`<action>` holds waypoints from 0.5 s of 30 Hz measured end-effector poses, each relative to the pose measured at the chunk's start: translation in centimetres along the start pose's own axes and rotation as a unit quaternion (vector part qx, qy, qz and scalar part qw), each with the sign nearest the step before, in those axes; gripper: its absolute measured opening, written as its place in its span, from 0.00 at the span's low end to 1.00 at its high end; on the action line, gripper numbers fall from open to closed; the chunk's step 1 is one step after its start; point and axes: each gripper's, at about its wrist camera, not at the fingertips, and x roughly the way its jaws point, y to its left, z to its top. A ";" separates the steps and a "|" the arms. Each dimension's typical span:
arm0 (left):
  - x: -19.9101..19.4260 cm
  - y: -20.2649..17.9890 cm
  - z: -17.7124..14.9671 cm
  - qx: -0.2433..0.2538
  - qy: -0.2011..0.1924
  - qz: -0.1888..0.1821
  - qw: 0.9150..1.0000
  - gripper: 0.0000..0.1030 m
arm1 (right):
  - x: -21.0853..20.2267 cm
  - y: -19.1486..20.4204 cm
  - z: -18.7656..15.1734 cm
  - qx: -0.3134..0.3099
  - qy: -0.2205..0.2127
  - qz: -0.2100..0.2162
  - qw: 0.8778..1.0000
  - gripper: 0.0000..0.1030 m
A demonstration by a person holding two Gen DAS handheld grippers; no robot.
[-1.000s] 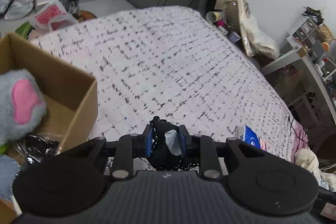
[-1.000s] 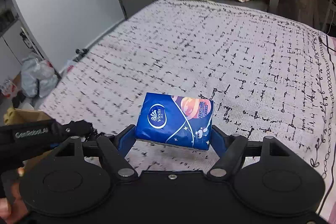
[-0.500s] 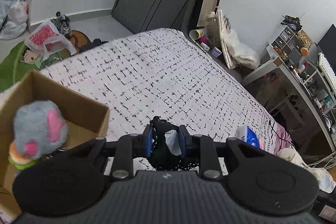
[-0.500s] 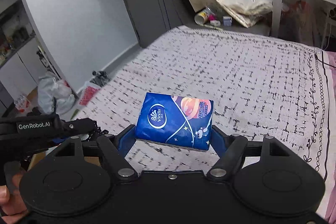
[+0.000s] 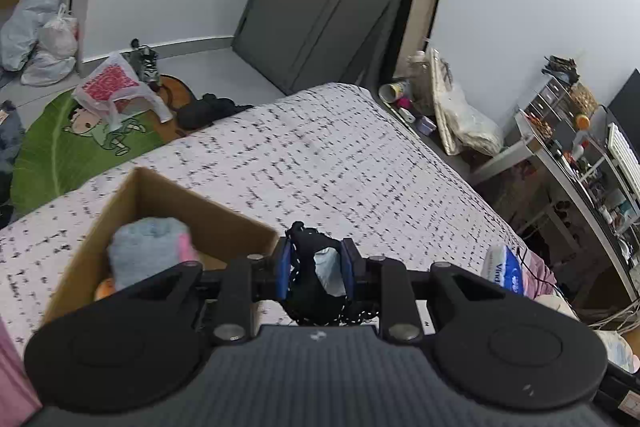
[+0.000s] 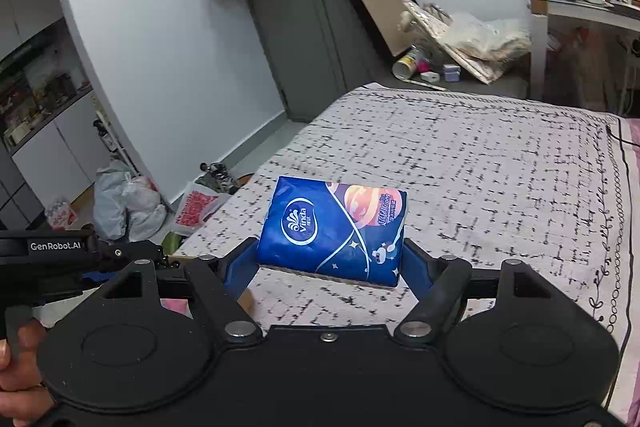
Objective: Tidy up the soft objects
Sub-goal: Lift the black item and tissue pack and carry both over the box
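We see the left gripper (image 5: 314,273) with its fingers clamped narrow on a black bundle (image 5: 306,287) with a pale patch, held above the bed (image 5: 320,163) — just right of the cardboard box (image 5: 200,215), where a grey-and-pink plush (image 5: 148,251) sits inside. The right gripper (image 6: 330,267) pinches a blue tissue pack (image 6: 332,231) between its fingers, raised over the bed.

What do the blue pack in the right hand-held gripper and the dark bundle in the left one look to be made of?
Blue pack: glossy printed plastic film, by its sheen and creases; the Vinda logo suggests a soft pack of tissues. Dark bundle: matte black openwork fabric, perhaps lace or knit, with a pale patch, likely a label. It bunches limply between the blue pads of the left hand-held gripper.
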 end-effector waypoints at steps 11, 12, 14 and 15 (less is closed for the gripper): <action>-1.5 4.6 0.8 -0.023 0.001 0.031 0.999 0.24 | 0.6 4.6 -0.6 -0.044 0.007 0.041 0.998 0.70; -1.5 5.1 0.8 -0.026 0.002 0.033 0.999 0.24 | 0.8 4.9 -0.7 -0.047 0.009 0.044 0.998 0.70; -1.5 5.7 0.9 -0.031 0.004 0.034 0.999 0.24 | 1.2 5.6 -1.1 -0.051 0.016 0.051 0.997 0.70; -1.4 6.1 1.0 -0.034 0.005 0.034 0.999 0.24 | 1.5 6.0 -1.2 -0.053 0.021 0.055 0.997 0.70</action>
